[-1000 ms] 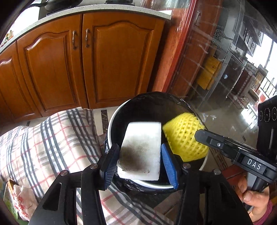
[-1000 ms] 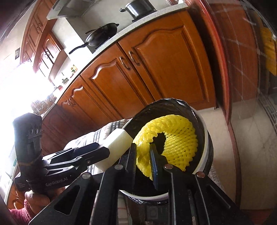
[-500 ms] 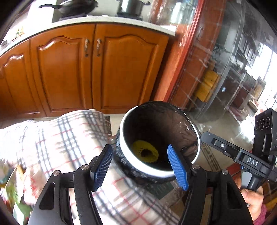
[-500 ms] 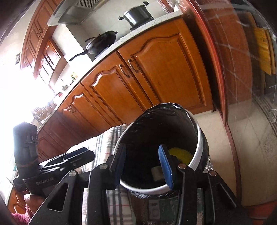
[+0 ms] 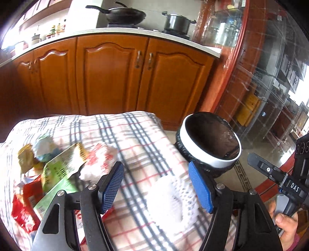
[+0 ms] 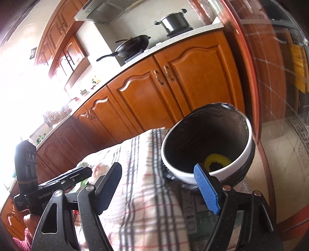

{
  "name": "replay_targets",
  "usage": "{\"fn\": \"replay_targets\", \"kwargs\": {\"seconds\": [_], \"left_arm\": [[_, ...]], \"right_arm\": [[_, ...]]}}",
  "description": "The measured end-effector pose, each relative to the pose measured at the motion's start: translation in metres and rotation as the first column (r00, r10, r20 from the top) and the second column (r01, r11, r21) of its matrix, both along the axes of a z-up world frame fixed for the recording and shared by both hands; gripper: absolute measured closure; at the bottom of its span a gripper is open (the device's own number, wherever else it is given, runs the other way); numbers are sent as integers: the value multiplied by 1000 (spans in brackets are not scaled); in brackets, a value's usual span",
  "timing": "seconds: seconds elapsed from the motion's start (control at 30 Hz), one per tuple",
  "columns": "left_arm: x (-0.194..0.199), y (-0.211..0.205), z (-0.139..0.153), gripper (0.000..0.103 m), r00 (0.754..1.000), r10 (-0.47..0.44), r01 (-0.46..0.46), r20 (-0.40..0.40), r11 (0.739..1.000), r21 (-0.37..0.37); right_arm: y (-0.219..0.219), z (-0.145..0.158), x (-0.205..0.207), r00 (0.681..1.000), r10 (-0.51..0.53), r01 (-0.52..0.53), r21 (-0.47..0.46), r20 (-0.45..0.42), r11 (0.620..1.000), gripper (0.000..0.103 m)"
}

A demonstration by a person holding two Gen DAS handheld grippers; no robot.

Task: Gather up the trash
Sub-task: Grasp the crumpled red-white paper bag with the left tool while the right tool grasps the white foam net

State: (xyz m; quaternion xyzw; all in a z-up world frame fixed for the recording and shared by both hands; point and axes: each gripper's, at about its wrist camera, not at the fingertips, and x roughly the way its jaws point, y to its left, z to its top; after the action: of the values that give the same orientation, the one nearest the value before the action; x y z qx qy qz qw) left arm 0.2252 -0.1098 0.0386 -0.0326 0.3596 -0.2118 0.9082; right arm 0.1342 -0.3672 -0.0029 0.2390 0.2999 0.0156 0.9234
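A white bin with a black liner stands off the table's right edge; it also shows in the right wrist view. The yellow foam net lies in its bottom. My left gripper is open and empty above the checked tablecloth, over a blurred white foam net. Wrappers lie at the left: a green packet, a red packet, a crumpled white wrapper and a crumpled paper ball. My right gripper is open and empty, just short of the bin's rim.
Wooden kitchen cabinets stand behind the table, with a wok and a pot on the counter. A glass partition is at the right. The right gripper's body shows beside the bin.
Both grippers opened and dropped the white foam block and yellow net into the bin. Both have since pulled back; the left one swung left over the table.
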Motion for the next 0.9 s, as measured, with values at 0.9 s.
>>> {"fn": "replay_targets", "kwargs": {"seconds": [0.9], "left_arm": [[29, 30, 3, 29, 998, 57, -50, -33, 979, 197]], "right_arm": [[108, -22, 15, 986, 137, -144, -73, -100, 987, 8]]}}
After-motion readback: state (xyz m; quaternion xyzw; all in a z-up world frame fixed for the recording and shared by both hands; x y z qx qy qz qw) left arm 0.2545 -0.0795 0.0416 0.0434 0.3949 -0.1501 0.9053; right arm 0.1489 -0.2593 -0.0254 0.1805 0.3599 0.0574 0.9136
